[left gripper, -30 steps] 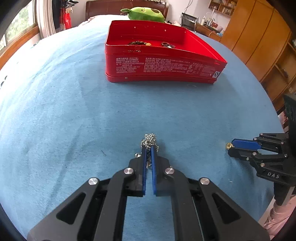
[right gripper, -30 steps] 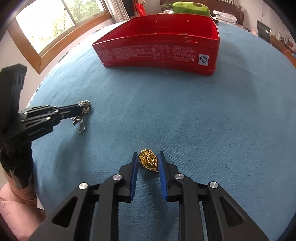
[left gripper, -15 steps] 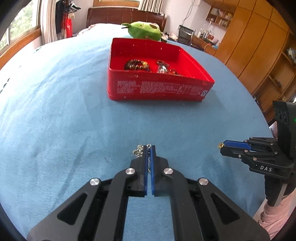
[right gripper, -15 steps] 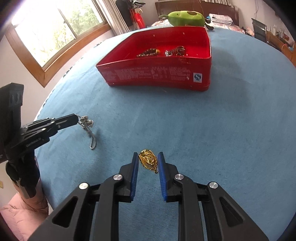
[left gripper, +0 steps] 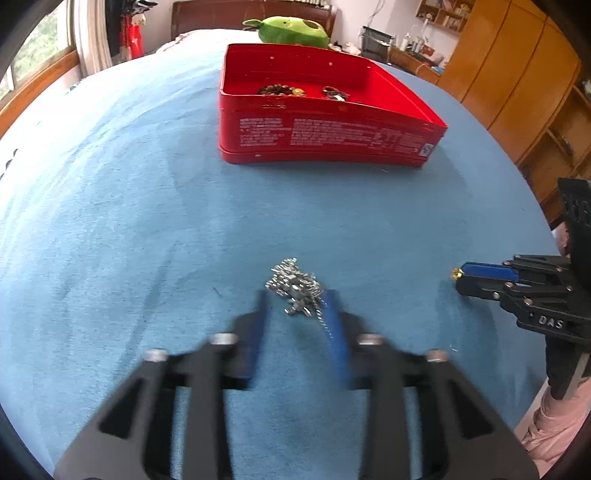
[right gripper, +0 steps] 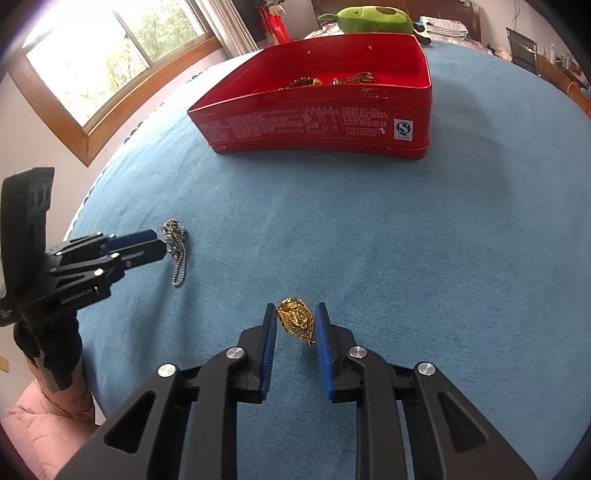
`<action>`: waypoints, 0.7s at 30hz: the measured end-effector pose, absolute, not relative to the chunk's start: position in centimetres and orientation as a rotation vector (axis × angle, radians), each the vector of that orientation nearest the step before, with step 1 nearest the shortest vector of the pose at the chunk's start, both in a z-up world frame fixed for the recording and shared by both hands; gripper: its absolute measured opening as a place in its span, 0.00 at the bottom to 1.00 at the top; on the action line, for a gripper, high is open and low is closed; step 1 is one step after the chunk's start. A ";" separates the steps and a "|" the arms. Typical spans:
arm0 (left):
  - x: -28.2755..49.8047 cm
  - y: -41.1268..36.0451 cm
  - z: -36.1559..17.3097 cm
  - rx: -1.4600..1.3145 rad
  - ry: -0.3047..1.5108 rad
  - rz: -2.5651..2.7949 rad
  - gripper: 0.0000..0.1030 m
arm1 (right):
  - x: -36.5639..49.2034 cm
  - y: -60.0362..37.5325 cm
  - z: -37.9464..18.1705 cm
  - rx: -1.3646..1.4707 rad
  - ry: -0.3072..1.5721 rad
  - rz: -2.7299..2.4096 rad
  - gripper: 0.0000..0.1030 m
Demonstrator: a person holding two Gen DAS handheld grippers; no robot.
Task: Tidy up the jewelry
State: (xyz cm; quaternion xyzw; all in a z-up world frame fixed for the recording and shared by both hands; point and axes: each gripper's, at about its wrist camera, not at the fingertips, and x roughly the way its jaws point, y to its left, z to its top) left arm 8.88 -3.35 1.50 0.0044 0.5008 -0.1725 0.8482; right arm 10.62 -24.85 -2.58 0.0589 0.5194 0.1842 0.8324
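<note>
A silver chain (left gripper: 295, 286) lies bunched on the blue cloth between the fingers of my left gripper (left gripper: 297, 299), which is open and blurred by motion; it also shows in the right wrist view (right gripper: 175, 240). A gold pendant (right gripper: 295, 319) sits between the blue pads of my right gripper (right gripper: 295, 317), whose jaws stand slightly apart around it; whether they touch it is unclear. The red tin (left gripper: 325, 136) stands further back and holds several pieces of jewelry (left gripper: 282, 89); it also shows in the right wrist view (right gripper: 314, 125).
A green plush toy (left gripper: 291, 29) lies behind the tin. Wooden cabinets (left gripper: 517, 74) stand at the right, a window (right gripper: 110, 55) at the left. The table edge runs close behind both grippers.
My left gripper was shut on the silver chain and lifted it; now it has opened and the chain lies on the cloth. The right gripper stays around the gold pendant.
</note>
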 end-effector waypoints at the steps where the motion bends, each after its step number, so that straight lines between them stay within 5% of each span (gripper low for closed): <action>1: 9.0 -3.4 1.5 0.014 1.055 -0.357 0.48 | 10.6 -24.8 -2.6 0.125 1.101 0.391 0.20; 8: 10.3 -4.4 0.1 0.024 1.120 -0.349 0.45 | 10.8 -24.8 -2.6 0.126 1.102 0.398 0.20; 12: 10.3 -4.8 -0.1 0.048 1.098 -0.328 0.15 | 10.8 -24.8 -2.6 0.125 1.104 0.397 0.20; 21: 10.1 -4.6 0.8 -0.027 1.068 -0.361 0.13 | 10.8 -25.0 -2.5 0.135 1.101 0.403 0.20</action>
